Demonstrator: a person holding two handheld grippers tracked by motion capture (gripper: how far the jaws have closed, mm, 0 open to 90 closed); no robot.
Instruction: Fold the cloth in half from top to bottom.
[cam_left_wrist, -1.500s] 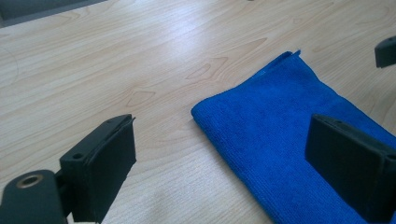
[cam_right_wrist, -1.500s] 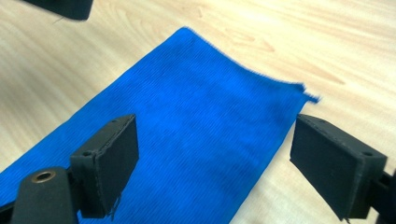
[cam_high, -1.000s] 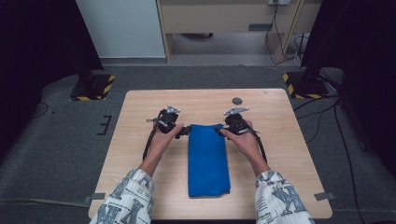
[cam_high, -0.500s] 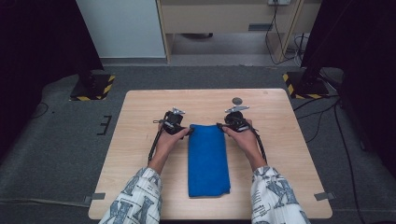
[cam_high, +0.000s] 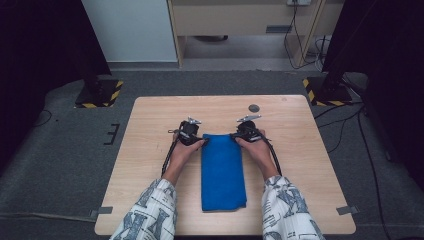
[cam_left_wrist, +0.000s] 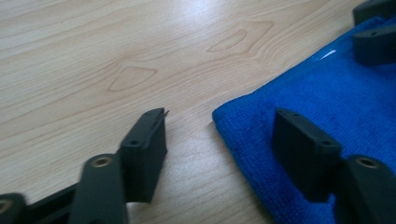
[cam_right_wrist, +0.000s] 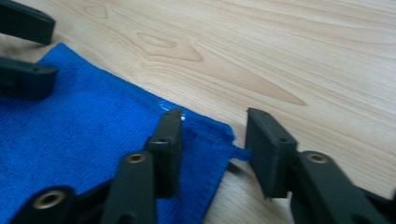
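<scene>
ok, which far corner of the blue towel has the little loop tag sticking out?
The far right corner, straddled by the right tongs, still apart: a small blue loop pokes from its edge. The left tongs' corner looks plain.

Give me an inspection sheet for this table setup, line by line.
Surface: pale wood table, flat.
Job's things: blue towel, folded into a long strip, lying flat mid-table.
Clutter: small dark round spot at the far edge; what it is can't be told.
Grippers: left gripper and right gripper each straddle a far towel corner; jaws have just been closing, pads not yet pressing.
Cables: one cable trails from each gripper; more on the floor.
Surroundings: grey carpet, striped stand bases, cabinet behind.
</scene>
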